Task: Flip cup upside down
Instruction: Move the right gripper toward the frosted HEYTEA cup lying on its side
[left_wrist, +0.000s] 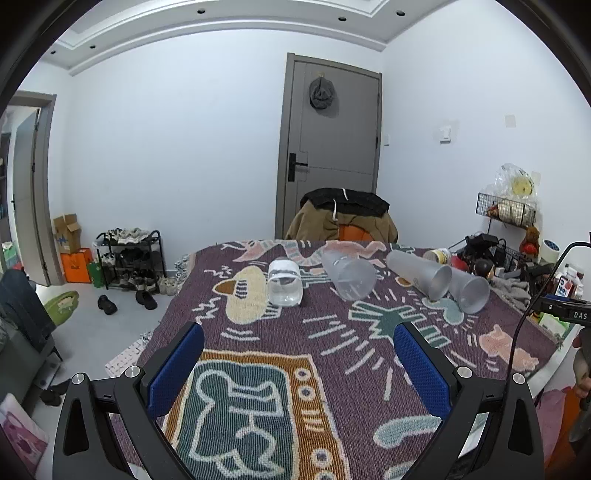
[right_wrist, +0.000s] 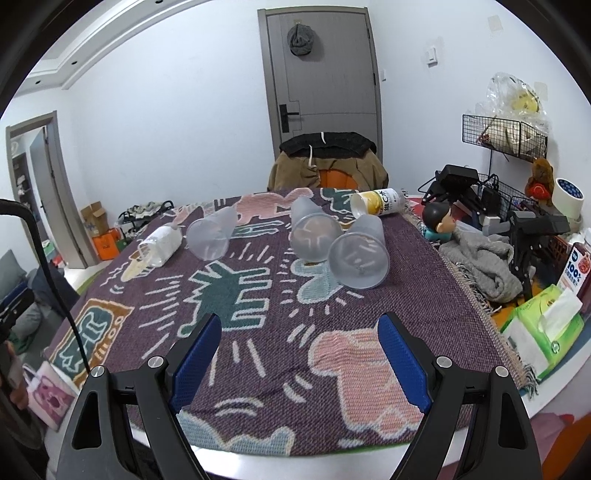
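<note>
Three frosted plastic cups lie on their sides on the patterned cloth, mouths toward me: one (left_wrist: 349, 275) (right_wrist: 212, 238) left of middle, one (left_wrist: 421, 273) (right_wrist: 312, 230) in the middle, one (left_wrist: 469, 290) (right_wrist: 360, 256) to the right, touching the middle one. A clear jar with a white label (left_wrist: 284, 282) (right_wrist: 160, 243) lies on its side to the left. My left gripper (left_wrist: 299, 349) is open and empty, well short of the cups. My right gripper (right_wrist: 299, 339) is open and empty, short of the right cup.
A yellow-labelled can (right_wrist: 376, 203) lies at the table's far edge. At the right are a grey cloth (right_wrist: 480, 266), a doll head (right_wrist: 439, 219), a tissue pack (right_wrist: 543, 325) and wire baskets (right_wrist: 506, 134). A chair with clothes (left_wrist: 341, 218) stands behind the table.
</note>
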